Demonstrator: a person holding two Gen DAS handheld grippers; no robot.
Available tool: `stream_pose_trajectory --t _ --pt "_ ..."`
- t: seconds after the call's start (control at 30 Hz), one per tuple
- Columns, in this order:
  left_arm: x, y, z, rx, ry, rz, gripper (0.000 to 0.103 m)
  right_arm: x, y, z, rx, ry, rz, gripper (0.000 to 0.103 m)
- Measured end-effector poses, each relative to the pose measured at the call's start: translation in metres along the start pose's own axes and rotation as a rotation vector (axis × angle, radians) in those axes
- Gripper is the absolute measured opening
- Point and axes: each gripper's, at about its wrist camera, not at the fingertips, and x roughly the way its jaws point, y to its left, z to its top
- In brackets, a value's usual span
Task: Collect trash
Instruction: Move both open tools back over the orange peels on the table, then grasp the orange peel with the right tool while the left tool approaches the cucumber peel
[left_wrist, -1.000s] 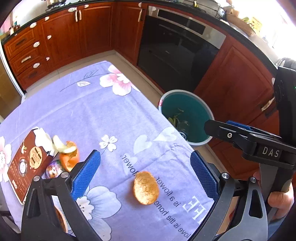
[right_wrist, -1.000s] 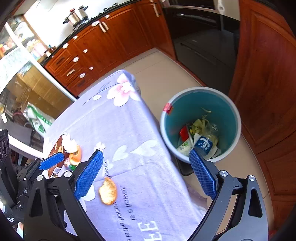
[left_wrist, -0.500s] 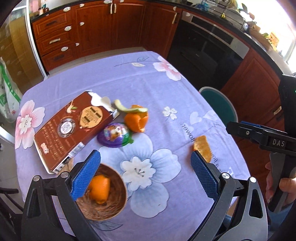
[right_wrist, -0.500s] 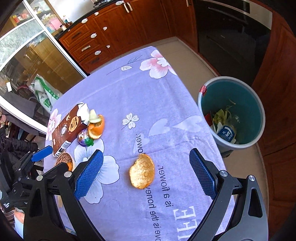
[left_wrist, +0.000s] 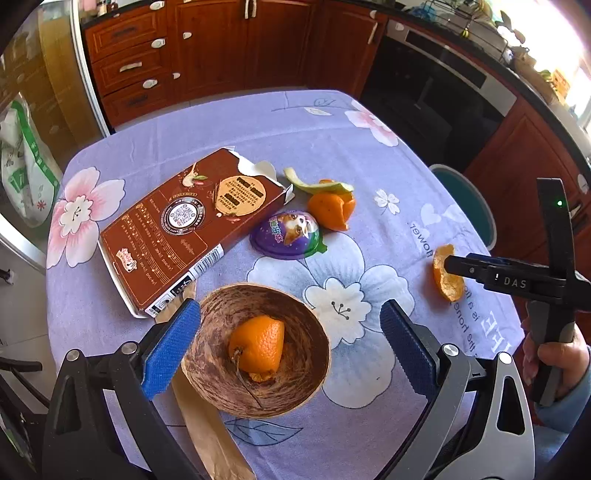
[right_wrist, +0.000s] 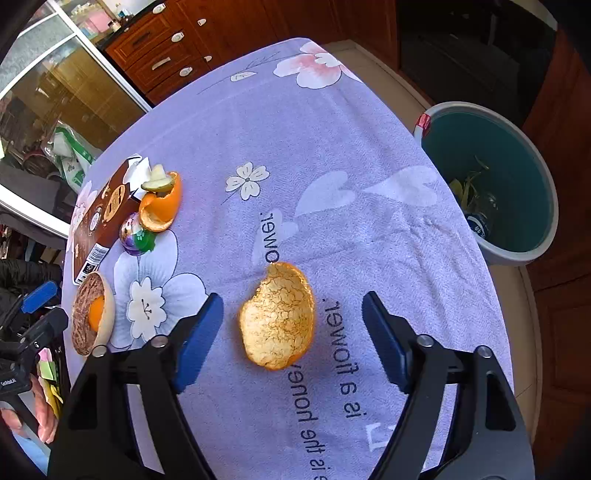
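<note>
Right gripper (right_wrist: 291, 328) closing, jaws either side of orange peel cup (right_wrist: 277, 315) on purple tablecloth (right_wrist: 332, 155), pads not touching yet. Peel light, thin, crushable; pinch across rim. Left gripper (left_wrist: 290, 345) spread wide over coconut shell bowl (left_wrist: 295, 391). Teal bin (right_wrist: 546, 184) beside table.

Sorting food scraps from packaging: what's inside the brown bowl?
The bowl holds one orange peel piece with a thin stem trailing from it. Whatever lies beneath the peel is hidden.

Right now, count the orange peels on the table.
3. One lies in the coconut shell, one beside the purple egg near the box, one between the closing right gripper's jaws. More may be hidden.
</note>
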Motion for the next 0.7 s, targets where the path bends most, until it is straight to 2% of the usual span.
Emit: stream_pose_trajectory --t 0.03,0.1,0.17,0.2,0.23,0.27,0.37,0.57,0.7 --pt "0.001 0.000 0.000 0.006 -0.001 0.000 0.098 0.002 -0.001 0.000 -0.007 0.003 -0.007 0.053" --pt "0.003 0.002 -0.002 0.012 0.004 0.004 0.098 0.008 -0.002 0.000 -0.014 0.015 -0.014 0.047" --pt "0.006 0.004 -0.002 0.007 0.014 0.003 0.098 0.009 -0.001 -0.001 -0.033 0.002 -0.025 0.037" --pt "0.007 0.004 -0.002 0.007 0.017 0.002 0.098 0.010 0.001 -0.001 -0.044 0.013 -0.016 0.030" --pt "0.008 0.004 -0.002 0.007 0.019 0.004 0.098 0.012 0.003 -0.001 -0.048 0.020 -0.005 0.013" --pt "0.009 0.004 0.000 0.008 0.018 0.004 0.098 0.014 0.006 -0.001 -0.056 0.022 0.002 0.008" --pt "0.010 0.004 0.004 0.004 0.014 -0.003 0.098 0.013 0.018 0.002 -0.084 0.014 0.034 0.004" --pt "0.015 0.002 0.018 0.023 0.003 -0.004 0.098 0.005 0.053 0.030 -0.156 -0.022 0.099 0.004" --pt "0.022 0.005 0.025 0.030 0.011 -0.001 0.098 0.009 0.071 0.051 -0.147 -0.015 0.212 0.004"
